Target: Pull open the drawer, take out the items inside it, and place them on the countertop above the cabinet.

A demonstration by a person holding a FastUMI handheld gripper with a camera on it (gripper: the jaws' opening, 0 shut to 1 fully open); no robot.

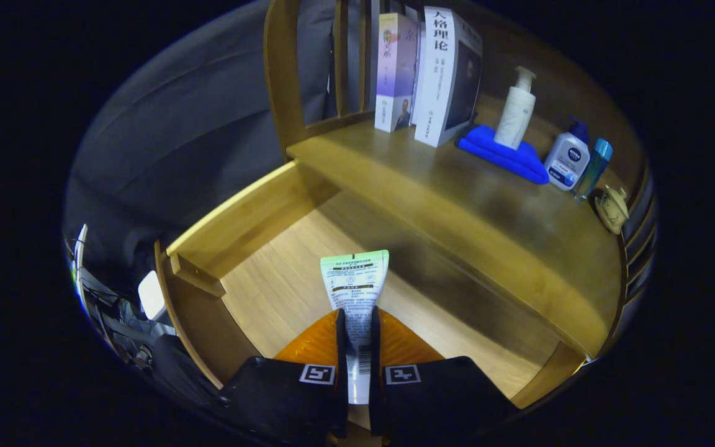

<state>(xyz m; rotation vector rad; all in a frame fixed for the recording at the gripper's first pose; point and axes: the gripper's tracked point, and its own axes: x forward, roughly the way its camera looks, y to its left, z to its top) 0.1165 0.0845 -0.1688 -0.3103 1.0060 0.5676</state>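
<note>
My gripper (pixel 357 360) clamped on a tube (pixel 355 292) between its fingers, open drawer (pixel 270 279) beneath, table (pixel 488 211) beyond

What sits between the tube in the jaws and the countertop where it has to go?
Nothing visible. The gripper is shut on the tube over the open drawer; bare countertop lies just beyond, books and bottles farther back.

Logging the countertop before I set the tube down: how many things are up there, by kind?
Books: 2
Bottles: 3, pump bottle, white bottle, teal bottle
Blue cloth: 1
Small round object: 1
Total: 7
The gripper holds the tube over the drawer.
</note>
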